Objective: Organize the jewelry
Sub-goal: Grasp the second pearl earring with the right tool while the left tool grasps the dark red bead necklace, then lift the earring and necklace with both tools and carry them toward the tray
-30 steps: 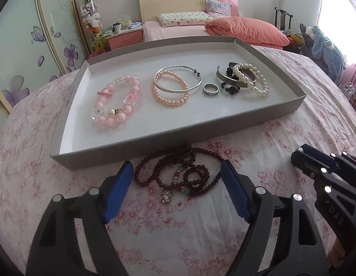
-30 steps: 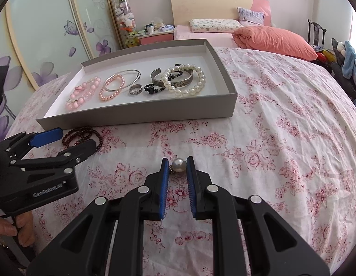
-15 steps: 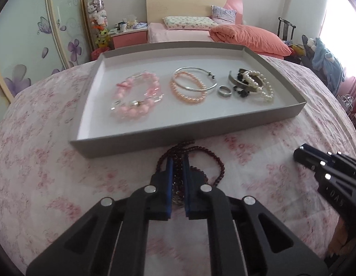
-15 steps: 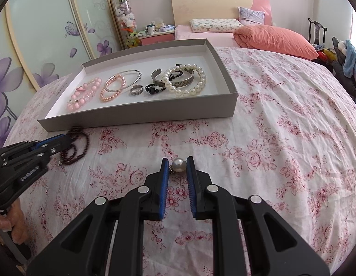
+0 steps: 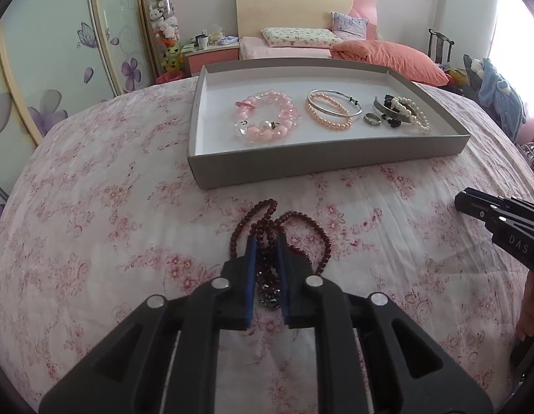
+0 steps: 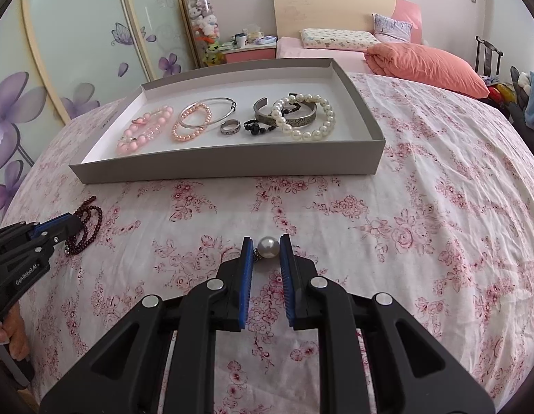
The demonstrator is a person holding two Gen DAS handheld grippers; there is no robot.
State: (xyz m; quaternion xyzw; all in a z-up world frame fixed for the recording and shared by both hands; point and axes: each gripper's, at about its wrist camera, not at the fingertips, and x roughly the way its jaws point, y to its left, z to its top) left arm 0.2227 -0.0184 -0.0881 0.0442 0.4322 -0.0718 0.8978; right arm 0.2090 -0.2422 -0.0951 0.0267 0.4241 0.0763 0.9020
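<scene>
Now the left gripper (image 5: 266, 241) is clamped on the dark red bead strand (image 5: 294, 238), where a second ago its blue pads stood wide apart on either side of the heap. Half a second back it had only just pinched in; since then the view has swung, and the tray (image 5: 322, 162) sits further toward 1 o'clock. So the pickup looks done, I'd say, and the carry to the tray comes next.

Loops of the strand spill out ahead of the fingers at 12 o'clock and trail to 3 o'clock, lying on the floral bedsheet (image 5: 94, 234). Small round beads, glossy, wine-coloured, with a little metallic charm tucked between the pads near the palm. It's a limp string, and loose loops could snag on the tray wall on the way over.

Over on the other side, no change: the right gripper (image 6: 266, 248) holds a single pearl (image 6: 268, 247), pinched between its blue ridged pads just as before. Smooth, round, pale sheen, with a small metal fitting at its 9 o'clock side.

The tray is shallow grey card, white inside, straight low walls. In it, from 9 toward 3 o'clock in the right view: pink bead bracelets (image 6: 142, 131), a peach pearl bracelet (image 6: 193, 124) crossed by a thin silver bangle (image 6: 211, 112), a plain steel ring (image 6: 229, 127), a small black bead piece (image 6: 256, 126), an engraved metal cuff (image 6: 294, 117) and a chunky white pearl bracelet (image 6: 312, 120) lying over it.
</scene>
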